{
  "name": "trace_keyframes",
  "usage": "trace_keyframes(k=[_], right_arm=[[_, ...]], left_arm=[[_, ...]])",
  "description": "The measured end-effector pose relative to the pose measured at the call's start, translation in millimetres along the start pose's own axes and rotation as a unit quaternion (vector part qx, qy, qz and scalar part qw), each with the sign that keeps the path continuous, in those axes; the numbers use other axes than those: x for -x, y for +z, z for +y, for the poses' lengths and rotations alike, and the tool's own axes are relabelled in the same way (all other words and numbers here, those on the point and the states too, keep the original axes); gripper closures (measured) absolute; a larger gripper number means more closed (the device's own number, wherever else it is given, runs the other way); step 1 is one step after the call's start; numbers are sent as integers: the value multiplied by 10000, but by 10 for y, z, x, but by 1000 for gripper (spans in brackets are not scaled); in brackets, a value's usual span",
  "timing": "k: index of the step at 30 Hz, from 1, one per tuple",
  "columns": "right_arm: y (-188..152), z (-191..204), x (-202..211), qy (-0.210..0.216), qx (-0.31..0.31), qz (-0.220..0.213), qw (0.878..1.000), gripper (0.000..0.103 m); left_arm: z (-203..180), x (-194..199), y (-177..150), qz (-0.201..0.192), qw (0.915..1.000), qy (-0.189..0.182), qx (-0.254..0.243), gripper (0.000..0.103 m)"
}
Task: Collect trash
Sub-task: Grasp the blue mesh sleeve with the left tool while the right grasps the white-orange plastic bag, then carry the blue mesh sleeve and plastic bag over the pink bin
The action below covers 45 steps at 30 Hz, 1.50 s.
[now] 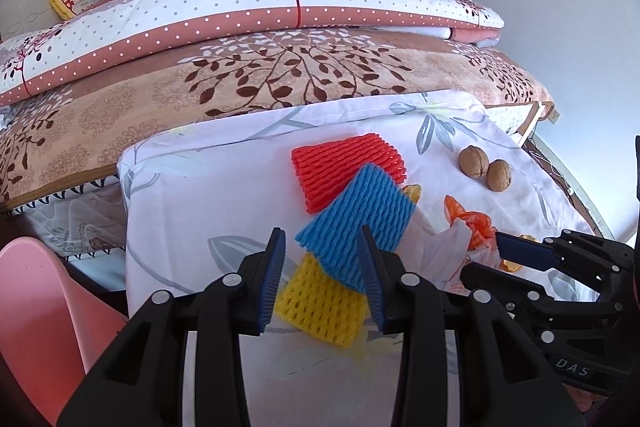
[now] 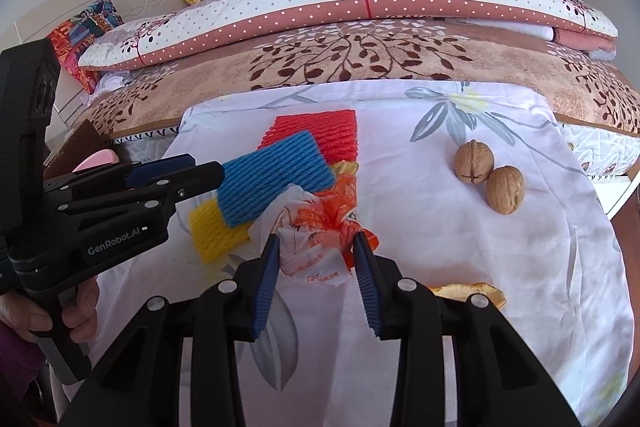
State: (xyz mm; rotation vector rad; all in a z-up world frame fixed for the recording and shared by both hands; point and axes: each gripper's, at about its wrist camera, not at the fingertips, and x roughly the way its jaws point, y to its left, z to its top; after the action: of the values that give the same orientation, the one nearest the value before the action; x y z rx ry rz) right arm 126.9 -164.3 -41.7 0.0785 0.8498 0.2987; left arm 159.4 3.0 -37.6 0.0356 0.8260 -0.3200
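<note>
Three foam fruit nets lie overlapped on a white floral cloth (image 1: 192,195): red (image 1: 346,169), blue (image 1: 358,223) and yellow (image 1: 320,301). My left gripper (image 1: 322,251) is open, its fingers on either side of the blue and yellow nets' near edge. A crumpled orange-and-white wrapper (image 2: 316,231) lies right of the nets. My right gripper (image 2: 314,247) is open with its fingers on either side of the wrapper. Orange peel pieces (image 2: 470,291) lie near it, one (image 2: 345,167) by the nets.
Two walnuts (image 2: 490,177) sit on the cloth to the right. A bed with folded quilts (image 1: 260,27) rises behind the cloth. A pink curved object (image 1: 44,307) is at the lower left. The cloth's (image 2: 440,227) left and right edges drop off.
</note>
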Motion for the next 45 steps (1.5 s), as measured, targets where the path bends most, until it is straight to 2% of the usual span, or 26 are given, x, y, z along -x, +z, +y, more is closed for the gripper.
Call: trace_keyframes(k=[4,8,11,14,15,16,18,23,29,35,45], right_arm=[[-2,-62,37,9,-61,-30,10000,66],[-21,-106,36,13,-101,-7,9999,66],[-34,-137,50,16,-135,-16,9999,66],[-42,-160,48,23,-183,8,9998,66],[-45,-161,53,34,-196,10,9998,66],[-50,-157,64,39,-193,1,9998,66],[-58,-146,96,23,-164,-34,9999,66],[-68,-141,201,8,-140,-136,9998,66],[-49,-90,294,40,-117,-244,9996,66],[-19,51,381,107,29,-361,9993,66],[114,508,460,425,497,-509,9966,66]], left_arm=[[-26,-145,87,107,9999,-18,-49,66],[-7,-336,108,413,9990,-162,90,66],[-54,-303,57,275,9991,-290,139,66],[-189,-238,-10,154,9995,-278,-39,66],[-236,-233,-27,150,9994,-285,-103,74],[-282,-233,-44,158,9994,-256,-177,86],[-355,-204,-80,104,9995,-155,-264,89],[-432,38,-115,-191,9995,-173,-162,91],[-493,401,-162,-584,9980,157,-163,91],[-409,664,-234,-798,9952,567,23,91],[-145,1048,-381,-1066,9858,1229,425,91]])
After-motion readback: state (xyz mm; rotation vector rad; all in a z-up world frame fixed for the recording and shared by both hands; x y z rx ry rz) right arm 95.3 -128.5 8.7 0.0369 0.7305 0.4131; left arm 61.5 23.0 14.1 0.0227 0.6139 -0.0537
